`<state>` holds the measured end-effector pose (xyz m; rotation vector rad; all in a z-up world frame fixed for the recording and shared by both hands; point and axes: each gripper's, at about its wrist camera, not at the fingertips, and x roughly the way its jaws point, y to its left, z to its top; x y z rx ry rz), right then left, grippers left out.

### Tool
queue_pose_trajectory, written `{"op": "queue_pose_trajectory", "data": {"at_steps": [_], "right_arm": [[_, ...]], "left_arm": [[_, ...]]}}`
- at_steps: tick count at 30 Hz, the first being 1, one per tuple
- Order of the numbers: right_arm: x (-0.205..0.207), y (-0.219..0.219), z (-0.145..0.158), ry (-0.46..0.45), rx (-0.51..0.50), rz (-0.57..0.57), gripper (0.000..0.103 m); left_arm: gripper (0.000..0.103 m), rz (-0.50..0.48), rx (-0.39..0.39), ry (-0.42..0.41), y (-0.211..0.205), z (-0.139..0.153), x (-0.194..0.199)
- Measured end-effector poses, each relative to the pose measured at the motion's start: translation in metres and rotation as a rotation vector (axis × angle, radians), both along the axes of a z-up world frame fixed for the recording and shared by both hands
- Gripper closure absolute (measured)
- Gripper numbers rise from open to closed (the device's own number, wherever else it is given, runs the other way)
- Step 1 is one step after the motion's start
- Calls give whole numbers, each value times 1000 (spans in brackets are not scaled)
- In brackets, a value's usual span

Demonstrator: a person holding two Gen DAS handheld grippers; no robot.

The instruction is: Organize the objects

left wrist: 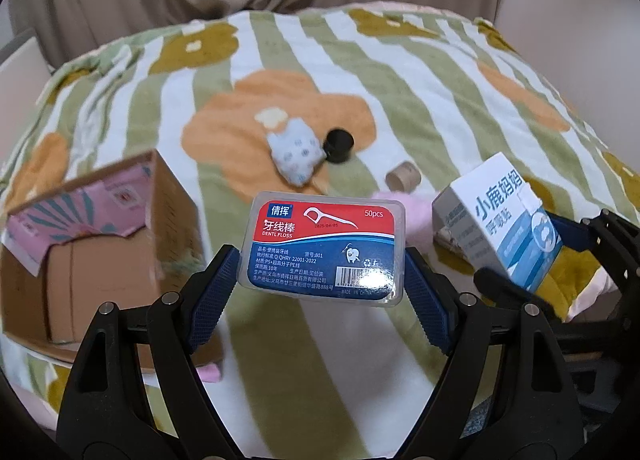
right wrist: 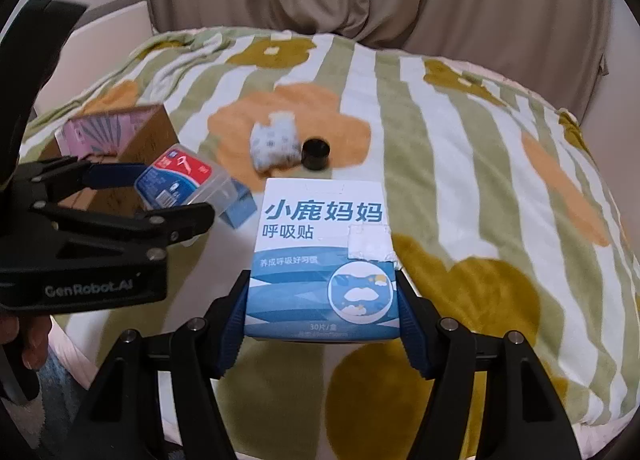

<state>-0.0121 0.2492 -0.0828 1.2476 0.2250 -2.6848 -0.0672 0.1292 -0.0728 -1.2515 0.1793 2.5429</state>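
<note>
Floss box [left wrist: 326, 250] hangs clamped in the left gripper [left wrist: 320, 280] beside the open carton [left wrist: 100, 244], likely its destination; the right gripper [right wrist: 322, 316] clenches the blue-and-white box [right wrist: 324, 260] above the bed [right wrist: 480, 180].

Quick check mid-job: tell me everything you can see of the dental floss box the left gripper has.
The dental floss box is a flat, clear plastic case with rounded corners. Its label is red on top and blue below, reading "DENTL FLOSS", "50pcs", Chinese text and a barcode. It looks closed. The left gripper clamps it by its two short ends between blue ribbed pads, label facing the camera, lifted above the striped floral blanket. Only the pads touch it. In the right wrist view it hangs beside the open cardboard box.
</note>
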Motion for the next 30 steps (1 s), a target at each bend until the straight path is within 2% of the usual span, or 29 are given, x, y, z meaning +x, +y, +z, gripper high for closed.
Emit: {"op": "queue_pose_trajectory", "data": {"at_steps": [8,15,24,30], "right_arm": [[-9,-16,38,60,18,21,41],[-22,-47,71,113,9,72,41],[-39,-107,102,150,-15,162,41],[-50,-154,108,142,-34,234,41]], "left_arm": [[23,26,16,74,-23,35,-2],[23,78,14,141,-58,63,-4],[23,180,13,184,-124,86,-12],[23,257,10,199,-179,93,-12]]}}
